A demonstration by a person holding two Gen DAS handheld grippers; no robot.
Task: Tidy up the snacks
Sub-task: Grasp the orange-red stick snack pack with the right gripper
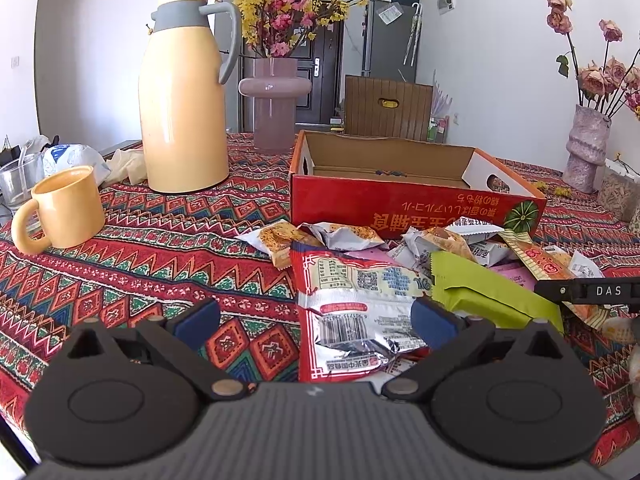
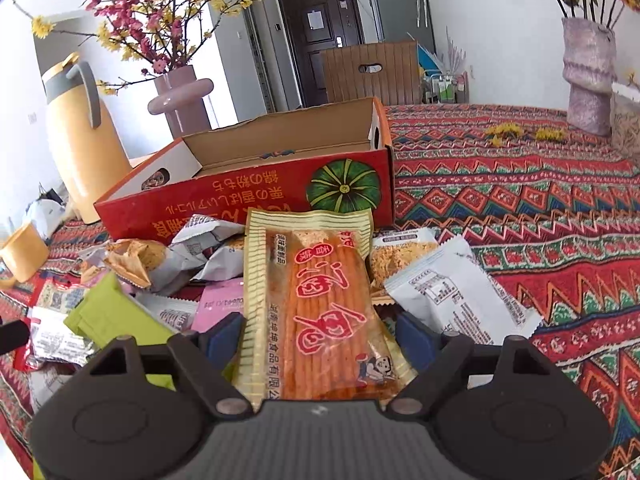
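A pile of snack packets lies on the patterned tablecloth in front of an open red cardboard box (image 1: 400,204), which looks empty. My left gripper (image 1: 316,320) is open, its fingers either side of a red-and-silver packet (image 1: 352,312), beside a green packet (image 1: 492,292). My right gripper (image 2: 320,336) is open with its fingers astride an orange spicy-strip packet (image 2: 320,292), close to both of its long edges. The red box (image 2: 256,200) stands just behind it. The right gripper's black body (image 1: 588,292) shows at the right edge of the left wrist view.
A yellow thermos (image 1: 184,92) and yellow mug (image 1: 64,208) stand left of the box. A pink vase with flowers (image 1: 276,104) is behind, another vase (image 2: 588,76) at far right. White snack packets (image 2: 460,292) lie right of the orange one.
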